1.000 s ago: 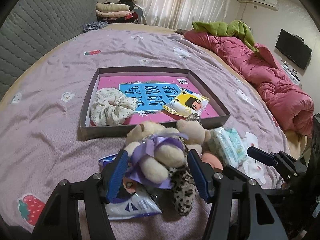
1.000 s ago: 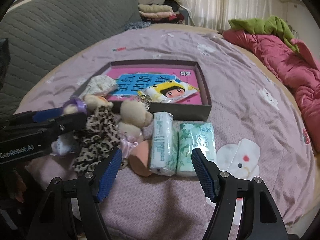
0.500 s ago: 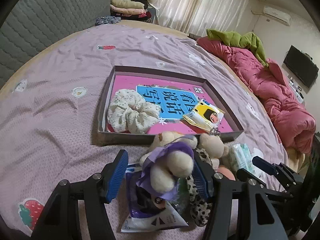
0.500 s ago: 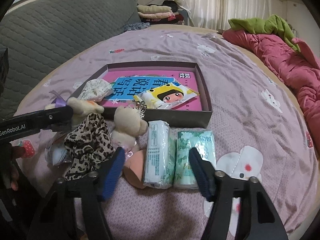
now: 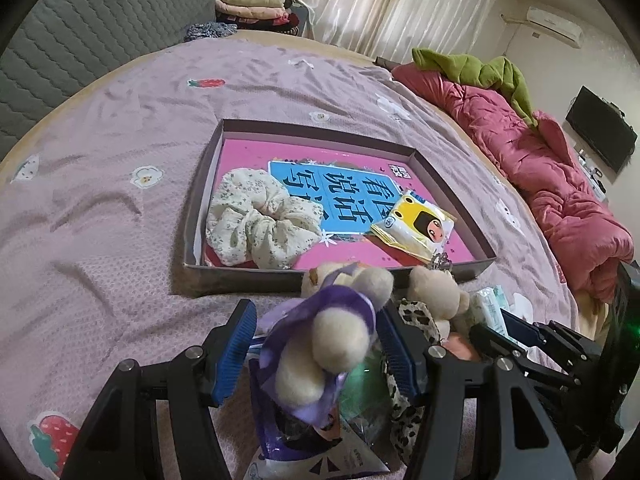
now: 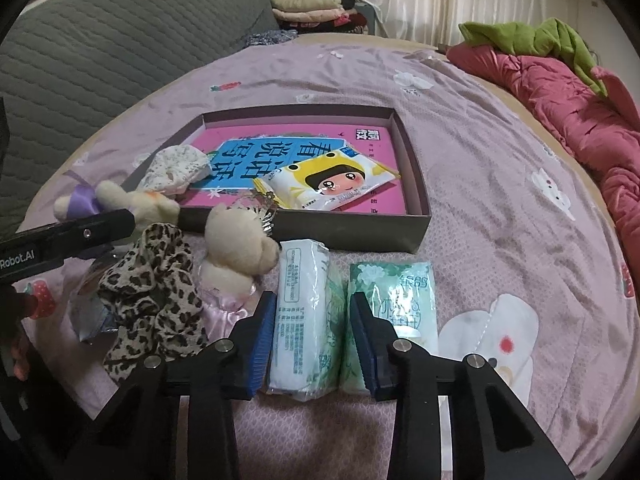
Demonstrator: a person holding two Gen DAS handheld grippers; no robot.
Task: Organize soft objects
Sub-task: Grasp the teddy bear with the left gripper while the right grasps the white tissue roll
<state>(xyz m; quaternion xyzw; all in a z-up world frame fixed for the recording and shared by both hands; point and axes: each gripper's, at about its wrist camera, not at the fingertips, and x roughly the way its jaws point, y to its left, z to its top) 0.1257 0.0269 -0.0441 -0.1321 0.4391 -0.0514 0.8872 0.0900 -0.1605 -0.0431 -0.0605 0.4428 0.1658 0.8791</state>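
A plush bear in a purple dress (image 5: 336, 340) hangs tilted between the fingers of my left gripper (image 5: 316, 344), which is shut on it just above a plastic packet (image 5: 320, 452). My right gripper (image 6: 314, 332) is closing on a white tissue pack (image 6: 304, 312), and its pads touch both long sides. A green tissue pack (image 6: 400, 300) lies just right of it. A leopard scrunchie (image 6: 152, 280) and a second cream bear (image 6: 236, 248) lie in front of the tray (image 6: 352, 232). The tray holds a cream scrunchie (image 5: 260, 220) and a cartoon tissue packet (image 5: 416, 228).
Everything lies on a lilac bedspread (image 5: 100, 200). A red quilt (image 5: 560, 184) with a green cloth on it is bunched along the right side. A grey padded headboard (image 6: 100, 52) and folded clothes (image 6: 312, 8) are at the far end.
The left gripper has shifted left with the purple-dressed bear, away from the leopard scrunchie. The right gripper's jaws have narrowed from wide apart to either side of the white tissue pack.
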